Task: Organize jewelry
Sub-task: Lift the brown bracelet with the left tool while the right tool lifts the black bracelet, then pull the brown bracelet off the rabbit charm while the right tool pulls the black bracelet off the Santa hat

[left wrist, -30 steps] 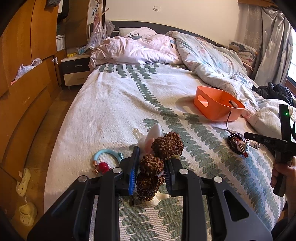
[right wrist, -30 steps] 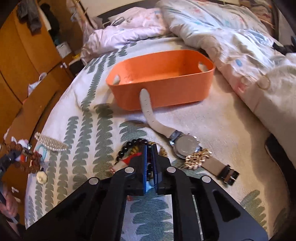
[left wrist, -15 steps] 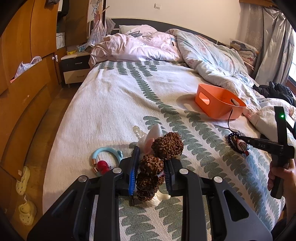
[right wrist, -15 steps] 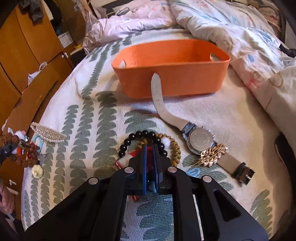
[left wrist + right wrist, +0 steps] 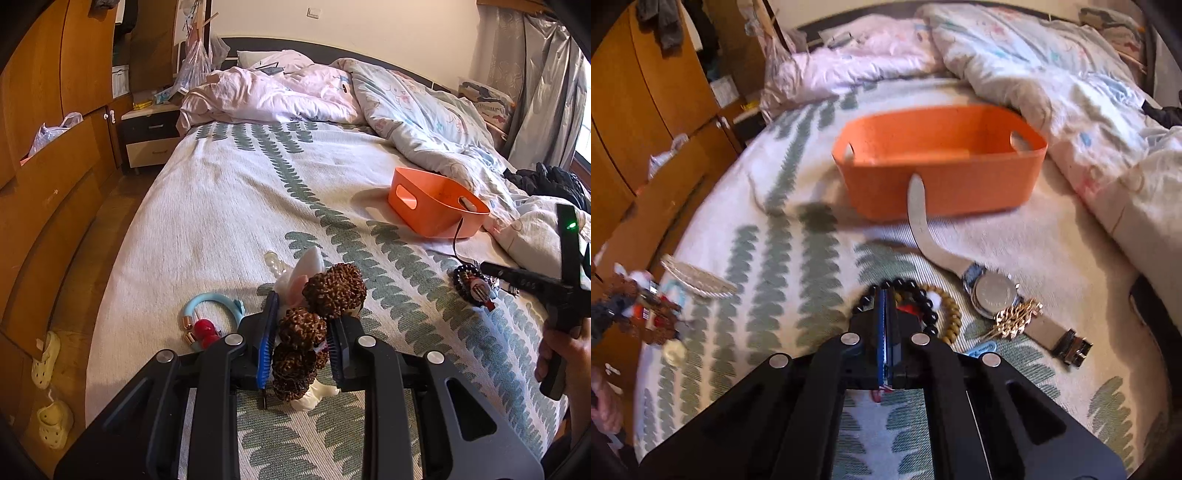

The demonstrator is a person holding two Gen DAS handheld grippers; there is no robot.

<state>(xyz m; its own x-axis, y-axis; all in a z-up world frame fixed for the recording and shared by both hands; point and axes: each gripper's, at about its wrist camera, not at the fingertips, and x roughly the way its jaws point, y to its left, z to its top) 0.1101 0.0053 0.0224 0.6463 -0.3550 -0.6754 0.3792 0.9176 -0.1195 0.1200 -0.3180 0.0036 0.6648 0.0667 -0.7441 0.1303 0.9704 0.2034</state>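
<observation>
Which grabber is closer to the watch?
Right. The right gripper is shut on the black beads right beside the watch. The left gripper holds brown beads farther off across the bed.

Orange basket (image 5: 938, 184), white bedspread (image 5: 229, 206) with green leaf pattern, brown knobbly beads (image 5: 334, 286), black bead bracelet (image 5: 923, 295).
</observation>
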